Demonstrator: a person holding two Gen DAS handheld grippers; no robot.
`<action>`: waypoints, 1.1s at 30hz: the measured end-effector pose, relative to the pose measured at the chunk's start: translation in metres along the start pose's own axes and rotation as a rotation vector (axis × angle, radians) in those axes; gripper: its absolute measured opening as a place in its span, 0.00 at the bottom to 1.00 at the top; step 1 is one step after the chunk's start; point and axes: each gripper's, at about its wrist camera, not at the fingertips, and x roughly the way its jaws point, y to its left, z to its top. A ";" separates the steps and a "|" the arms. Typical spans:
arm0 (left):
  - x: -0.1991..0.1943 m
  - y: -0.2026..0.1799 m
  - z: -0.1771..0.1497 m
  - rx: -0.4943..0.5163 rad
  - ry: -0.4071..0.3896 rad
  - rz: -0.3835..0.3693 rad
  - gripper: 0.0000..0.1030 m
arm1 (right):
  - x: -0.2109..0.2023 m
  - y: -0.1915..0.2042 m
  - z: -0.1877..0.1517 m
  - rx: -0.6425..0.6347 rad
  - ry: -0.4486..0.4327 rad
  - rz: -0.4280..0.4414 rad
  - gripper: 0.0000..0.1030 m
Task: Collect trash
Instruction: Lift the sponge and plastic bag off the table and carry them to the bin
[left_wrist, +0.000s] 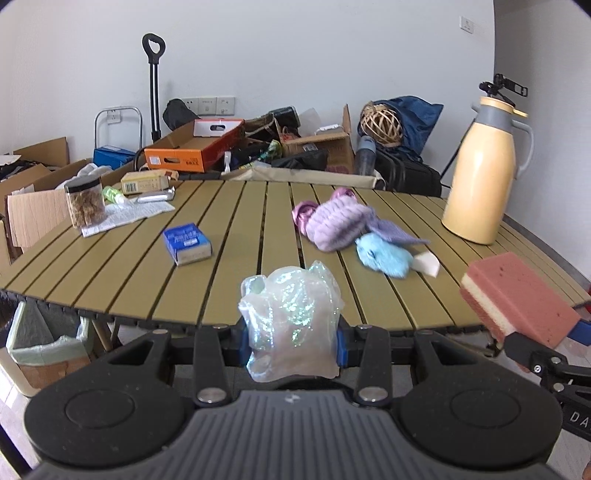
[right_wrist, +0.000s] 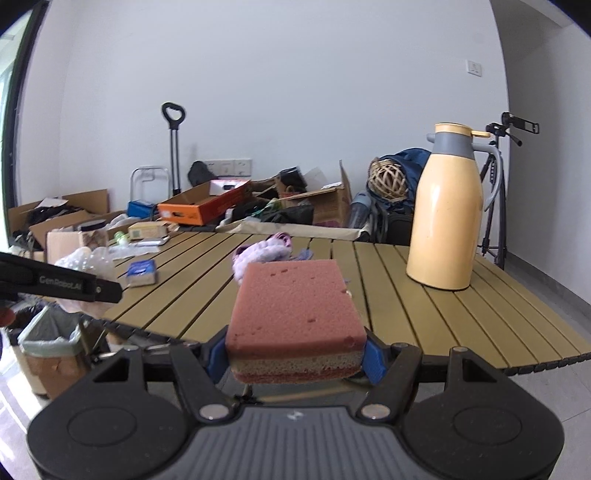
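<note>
My left gripper is shut on a crumpled clear plastic wrapper, held just off the near edge of the slatted table. My right gripper is shut on a pink sponge with a pale middle layer, its blue pads pressing both sides. The same sponge shows at the right of the left wrist view. A lined trash bin stands on the floor below the table's left edge; the right wrist view shows this bin at lower left. The wrapper and the left gripper's black finger appear at the left there.
On the table lie a blue box, purple and light blue knit cloths, a white block, a jar, a paper sheet and small packets at far left, and a yellow jug. Cardboard boxes and bags crowd the floor behind.
</note>
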 end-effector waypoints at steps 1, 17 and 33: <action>-0.003 0.000 -0.005 0.002 0.004 -0.005 0.40 | -0.003 0.002 -0.003 -0.005 0.007 0.008 0.67; -0.005 -0.010 -0.080 0.080 0.153 0.001 0.40 | -0.009 0.028 -0.060 0.007 0.219 0.125 0.66; 0.030 -0.002 -0.137 0.064 0.350 0.041 0.40 | 0.016 0.042 -0.116 0.016 0.463 0.157 0.66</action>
